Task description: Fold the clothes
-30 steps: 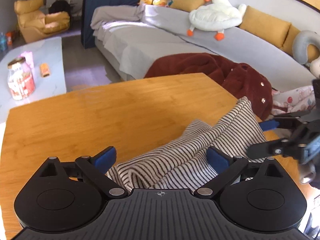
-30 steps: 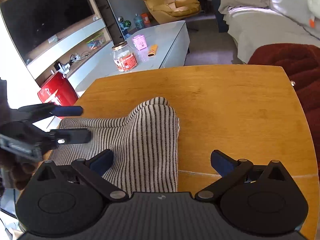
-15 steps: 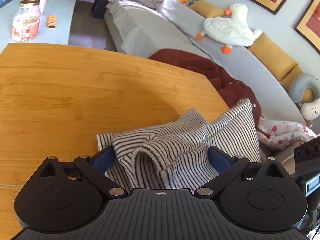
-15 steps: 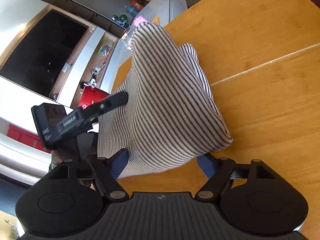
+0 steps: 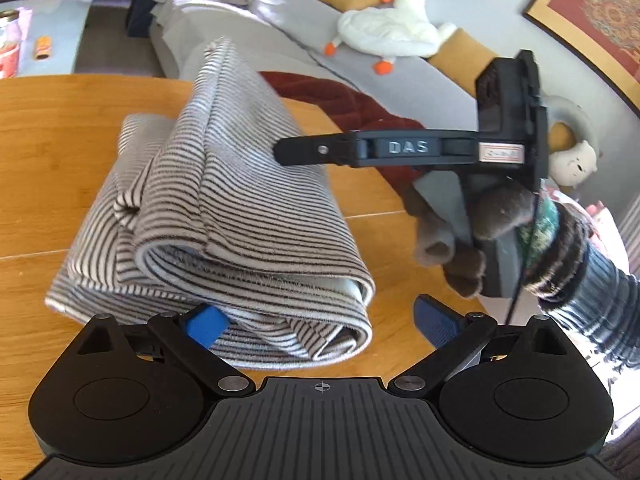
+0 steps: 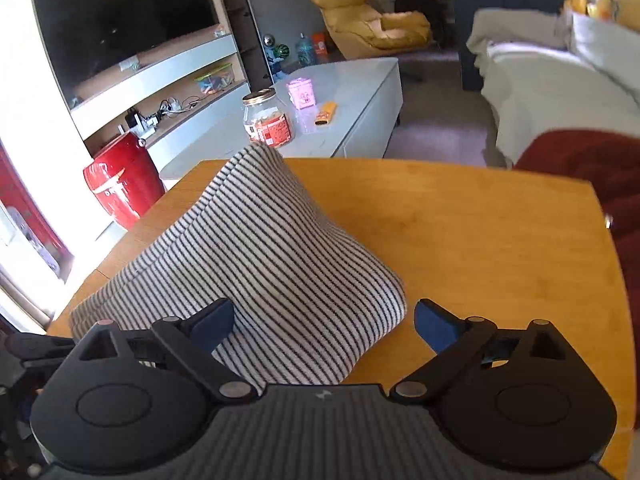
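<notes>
Striped top bunched up on the wooden table, both grippers spread wide and holding nothing

Left gripper point(image 5: 320, 322) sits right at the folded edge of the striped garment point(image 5: 224, 216), its left pad tucked against the cloth; right gripper point(image 6: 322, 326) has the same heap just ahead of its left pad. Loads of bare table point(image 6: 480, 224) to the right, up to the far edge. Only the left view shows the gloved hand point(image 5: 472, 232); only the right shows the jar point(image 6: 267, 120)
</notes>
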Tool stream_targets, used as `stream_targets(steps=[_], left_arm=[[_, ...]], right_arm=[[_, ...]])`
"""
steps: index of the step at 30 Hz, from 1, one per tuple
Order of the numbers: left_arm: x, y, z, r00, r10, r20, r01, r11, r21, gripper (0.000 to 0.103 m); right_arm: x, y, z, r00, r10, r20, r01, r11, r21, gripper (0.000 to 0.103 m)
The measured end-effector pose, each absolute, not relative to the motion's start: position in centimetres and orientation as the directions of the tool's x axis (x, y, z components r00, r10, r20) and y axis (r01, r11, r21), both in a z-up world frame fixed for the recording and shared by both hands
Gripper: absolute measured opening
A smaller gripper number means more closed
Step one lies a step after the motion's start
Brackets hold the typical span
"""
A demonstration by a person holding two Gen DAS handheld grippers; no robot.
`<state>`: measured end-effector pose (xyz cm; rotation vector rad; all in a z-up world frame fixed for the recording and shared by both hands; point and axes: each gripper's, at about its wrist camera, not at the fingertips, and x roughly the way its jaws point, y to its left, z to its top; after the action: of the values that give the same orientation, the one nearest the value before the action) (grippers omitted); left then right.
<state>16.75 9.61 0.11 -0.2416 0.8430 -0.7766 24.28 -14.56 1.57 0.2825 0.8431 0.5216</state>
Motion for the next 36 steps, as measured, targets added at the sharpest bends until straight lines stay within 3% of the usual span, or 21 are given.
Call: stream_targets(steps=[3,7,12,15,30,33,36], left_arm=[[16.0,11.6,2.4,0.481,-0.7,-0.528,0.523,0.713,-0.468,0.101],[17.3,15.2,4.1,0.632,-0.606,-0.484,0.395,0.789,-0.471,0.102],[21.3,16.0,1.5,0.659,-0.491,-0.57,0.207,0.847,-0.49,0.102],[21.7,15.4,0.0,0.61,-0.551,-0.569,0.22,0.808,-0.546,0.101],[15.2,8.6,-1.2,0.441,-0.748,-0.496,0.404,0.658,-0.635,0.098],[14.9,10.8,0.1,0.557,-0.67,-0.491,0.336,0.722,-0.605,0.099],[15.3,12.0,0.7,0.69,-0.472,-0.549,0.195,0.851,-0.487,0.099]], right_arm=[[24.3,-14.3,2.5,0.574,0.536,-0.619,-0.365,0.844,0.392,0.102],[24.3,-14.0,3.7,0.605,0.527,-0.596,-0.414,0.848,0.33,0.103],[22.5,-16.0,0.3,0.56,0.589,-0.582,-0.308,0.801,0.514,0.103],[22.0,-16.9,-0.5,0.583,0.549,-0.599,-0.284,0.828,0.483,0.096],[22.2,-16.8,2.8,0.703,0.398,-0.589,-0.392,0.908,0.147,0.094],[20.3,-16.5,4.3,0.749,0.387,-0.539,-0.41,0.908,0.083,0.094],[17.3,-15.1,5.1,0.766,0.419,-0.487,-0.448,0.892,0.063,0.095]])
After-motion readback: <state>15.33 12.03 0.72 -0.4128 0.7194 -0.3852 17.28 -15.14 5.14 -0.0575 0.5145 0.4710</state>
